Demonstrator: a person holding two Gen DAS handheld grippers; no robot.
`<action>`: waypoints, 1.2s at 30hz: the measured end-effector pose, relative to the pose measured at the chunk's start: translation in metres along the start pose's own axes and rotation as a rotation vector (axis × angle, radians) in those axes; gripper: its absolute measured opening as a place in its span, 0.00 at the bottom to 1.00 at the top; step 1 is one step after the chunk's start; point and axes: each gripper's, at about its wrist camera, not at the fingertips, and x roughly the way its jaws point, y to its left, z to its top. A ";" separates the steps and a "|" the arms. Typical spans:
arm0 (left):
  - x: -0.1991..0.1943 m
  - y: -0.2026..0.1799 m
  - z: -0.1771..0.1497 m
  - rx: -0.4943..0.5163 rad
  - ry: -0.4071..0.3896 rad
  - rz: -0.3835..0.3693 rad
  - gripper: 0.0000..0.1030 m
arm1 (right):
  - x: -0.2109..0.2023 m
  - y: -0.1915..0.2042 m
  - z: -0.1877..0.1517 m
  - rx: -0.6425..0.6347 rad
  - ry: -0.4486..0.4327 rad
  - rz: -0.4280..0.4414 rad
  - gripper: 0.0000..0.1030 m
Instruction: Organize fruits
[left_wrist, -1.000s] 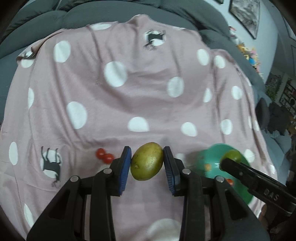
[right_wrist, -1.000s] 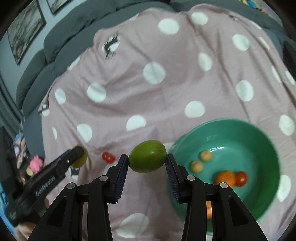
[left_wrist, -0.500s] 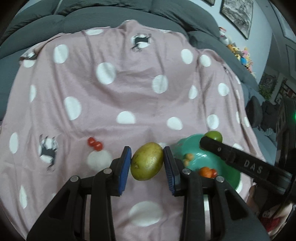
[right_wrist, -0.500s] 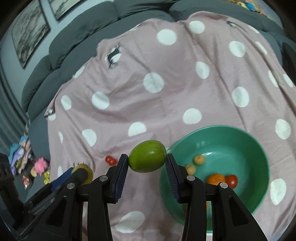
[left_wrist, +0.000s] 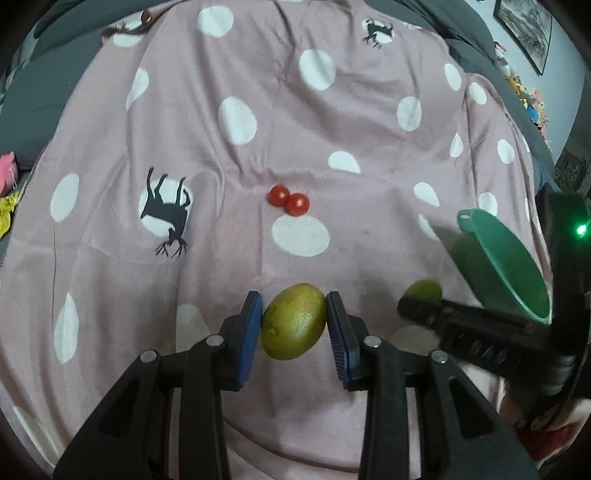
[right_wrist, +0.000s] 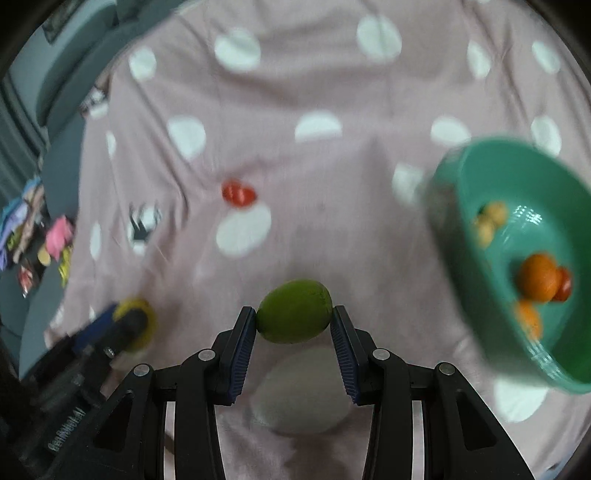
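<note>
a pink blanket (left_wrist: 332, 122) with white dots and two black deer prints covers the surface. a green bowl (right_wrist: 476, 173) sits on it to the right, holding two pale round fruits, two orange ones and one red one. the left gripper (left_wrist: 294, 325) reaches forward low over the blanket, clenched on one yellow-green fruit (left_wrist: 293, 322). the right gripper (right_wrist: 294, 325) points the same way, clamped on one green fruit (right_wrist: 294, 311) beside the bowl, outside it. faint lettering on the left gripper's arm in the right view is too blurred to read. two cherry tomatoes (left_wrist: 288, 198) lie touching each other on the blanket, ahead of both grippers
</note>
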 end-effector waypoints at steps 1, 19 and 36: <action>0.002 0.000 -0.001 0.000 0.006 0.002 0.34 | 0.009 0.001 -0.002 0.000 0.026 -0.016 0.42; 0.033 0.001 -0.019 -0.041 0.091 -0.021 0.35 | 0.030 0.017 -0.013 -0.104 0.004 -0.172 0.40; 0.039 -0.006 -0.026 0.003 0.098 0.029 0.35 | 0.028 0.017 -0.012 -0.090 0.017 -0.152 0.40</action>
